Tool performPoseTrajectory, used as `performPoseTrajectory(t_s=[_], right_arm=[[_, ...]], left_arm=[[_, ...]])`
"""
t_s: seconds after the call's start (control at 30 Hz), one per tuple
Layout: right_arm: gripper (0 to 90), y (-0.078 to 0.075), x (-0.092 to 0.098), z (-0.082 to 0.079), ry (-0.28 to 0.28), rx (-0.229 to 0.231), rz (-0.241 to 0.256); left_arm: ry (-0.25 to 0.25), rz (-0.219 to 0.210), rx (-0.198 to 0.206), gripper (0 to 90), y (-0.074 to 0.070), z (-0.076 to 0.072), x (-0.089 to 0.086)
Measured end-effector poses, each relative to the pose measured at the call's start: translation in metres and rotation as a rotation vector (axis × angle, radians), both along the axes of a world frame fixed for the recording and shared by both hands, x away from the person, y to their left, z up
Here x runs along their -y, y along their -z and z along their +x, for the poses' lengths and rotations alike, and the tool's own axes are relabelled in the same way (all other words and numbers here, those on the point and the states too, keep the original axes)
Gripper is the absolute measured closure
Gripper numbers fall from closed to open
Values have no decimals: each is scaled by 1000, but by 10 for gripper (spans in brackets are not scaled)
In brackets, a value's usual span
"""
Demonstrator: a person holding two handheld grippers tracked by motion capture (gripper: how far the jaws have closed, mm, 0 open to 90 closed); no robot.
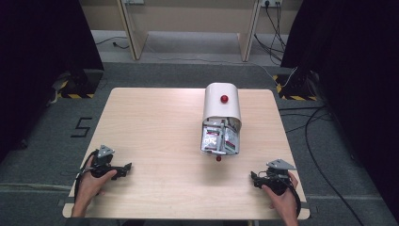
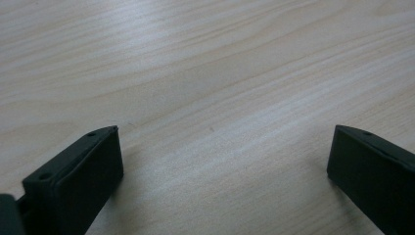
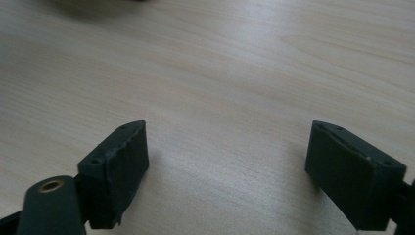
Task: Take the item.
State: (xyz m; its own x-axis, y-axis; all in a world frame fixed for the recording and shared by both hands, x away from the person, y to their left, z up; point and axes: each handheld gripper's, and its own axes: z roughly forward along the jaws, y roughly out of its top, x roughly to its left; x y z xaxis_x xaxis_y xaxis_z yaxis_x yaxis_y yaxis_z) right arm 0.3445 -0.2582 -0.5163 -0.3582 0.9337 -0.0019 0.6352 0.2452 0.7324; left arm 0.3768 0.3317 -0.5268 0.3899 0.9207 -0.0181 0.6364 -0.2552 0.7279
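Both hands rest at the pale wooden table's (image 1: 155, 122) near edge, left hand-held gripper (image 1: 126, 167) and right hand-held gripper (image 1: 254, 177) spread empty. Mid-table, the white red-knobbed box (image 1: 221, 109) lies open, sachets (image 1: 220, 137) spilling; reaching it likely comes next.

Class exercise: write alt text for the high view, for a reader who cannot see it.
A white box with a red knob lies on a wooden table, its open end spilling packets. Nearer the camera, the left tool and right tool rest apart, each in a hand.
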Motion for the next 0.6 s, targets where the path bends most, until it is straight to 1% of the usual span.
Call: performPoseTrajectory(t_s=[0.17, 0.2, 0.23, 0.27, 0.37, 0.4, 0.43, 0.47, 0.5, 0.53, 0.57, 0.6], right_arm=[[209, 0, 1, -1, -10, 18, -1], [213, -1, 1, -2, -4, 28, 9], [213, -1, 1, -2, -4, 28, 9], [217, -1, 0, -3, -4, 43, 21], [219, -2, -2, -4, -8, 54, 25], [224, -5, -4, -5, -9, 63, 36], [224, -5, -4, -5, -9, 63, 36], [223, -9, -4, -6, -17, 80, 35], [223, -9, -4, -6, -17, 80, 35], [223, -14, -5, -8, -23, 98, 42], [223, -14, -5, -8, -23, 98, 42], [224, -19, -6, -9, -21, 116, 46]], left_arm=[[0, -1, 0, 0, 0, 0, 0], [0, -1, 0, 0, 0, 0, 0], [0, -1, 0, 0, 0, 0, 0], [0, -1, 0, 0, 0, 0, 0], [0, -1, 0, 0, 0, 0, 0], [2, 0, -1, 0, 0, 0, 0], [2, 0, -1, 0, 0, 0, 0], [2, 0, 0, 0, 0, 0, 0], [2, 0, 0, 0, 0, 0, 0], [2, 0, -1, 0, 0, 0, 0], [2, 0, -1, 0, 0, 0, 0], [2, 0, 0, 0, 0, 0, 0]])
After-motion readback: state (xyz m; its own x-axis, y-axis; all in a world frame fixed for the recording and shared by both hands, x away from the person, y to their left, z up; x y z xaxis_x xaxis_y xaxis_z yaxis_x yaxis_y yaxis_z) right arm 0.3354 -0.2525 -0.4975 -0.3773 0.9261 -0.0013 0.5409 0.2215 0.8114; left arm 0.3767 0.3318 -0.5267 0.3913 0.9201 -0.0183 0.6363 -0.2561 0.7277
